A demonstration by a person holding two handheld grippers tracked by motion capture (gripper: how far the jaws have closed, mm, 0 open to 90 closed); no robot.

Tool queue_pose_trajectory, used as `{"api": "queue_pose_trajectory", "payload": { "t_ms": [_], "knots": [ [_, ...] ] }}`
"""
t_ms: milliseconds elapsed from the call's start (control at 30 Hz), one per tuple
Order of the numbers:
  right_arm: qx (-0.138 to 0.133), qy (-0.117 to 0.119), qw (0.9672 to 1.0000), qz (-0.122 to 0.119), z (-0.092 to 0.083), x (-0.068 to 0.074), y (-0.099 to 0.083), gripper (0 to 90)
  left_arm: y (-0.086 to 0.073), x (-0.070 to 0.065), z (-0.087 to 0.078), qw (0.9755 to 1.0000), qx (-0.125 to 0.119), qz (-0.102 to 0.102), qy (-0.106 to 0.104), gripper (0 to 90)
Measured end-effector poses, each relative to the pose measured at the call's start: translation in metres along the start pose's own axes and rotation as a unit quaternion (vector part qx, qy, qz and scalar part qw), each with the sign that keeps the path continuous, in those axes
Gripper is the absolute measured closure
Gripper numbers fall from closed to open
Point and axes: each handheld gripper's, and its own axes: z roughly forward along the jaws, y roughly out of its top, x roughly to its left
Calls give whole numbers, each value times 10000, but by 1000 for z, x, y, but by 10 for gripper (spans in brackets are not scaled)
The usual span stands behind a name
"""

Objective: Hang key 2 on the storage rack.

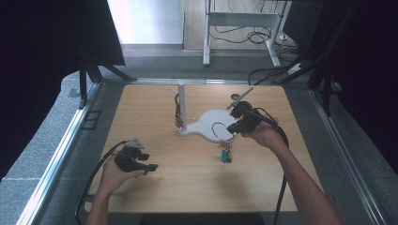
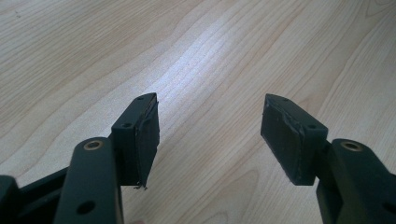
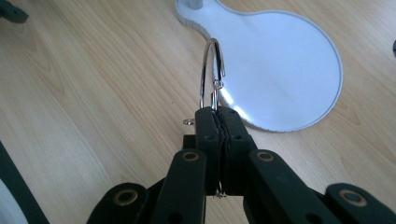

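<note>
L gripper (image 1: 151, 167) is resting near the worktop's (image 1: 197, 187) front edge, jaws wide apart, nothing btwn them. R gripper (image 3: 219, 112) is pinching a metal key ring (image 3: 212, 70) tight, lifted just over the white stand base (image 3: 289, 60). Next, prob.: hooking the ring onto a peg of the stand post (image 1: 181, 105), needing careful alignment. No containers.

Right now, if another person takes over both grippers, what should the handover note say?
Left gripper: open, holds nothing, low over bare table at the near left.
Right gripper: shut on a metal key ring, held beside the white stand; a teal charm hangs below the ring, near the table.
The stand's post already carries one brown keychain on a peg.
Done: ring picked up.
Left, probably: lift it and hang it on a free peg, then open the jaws.
</note>
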Motion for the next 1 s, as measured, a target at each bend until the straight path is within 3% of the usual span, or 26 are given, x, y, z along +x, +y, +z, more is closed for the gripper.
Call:
{"api": "queue_pose_trajectory", "payload": {
  "t_ms": [367,1000],
  "knots": [
    [-128,-10,9999,-99,-7,3,25,880,0,1,-1,10000,20,35,-10,380],
    [-126,-63,9999,-14,-9,-3,52,880,0,2,-2,10000,-7,29,-34,380]
  ]
}}
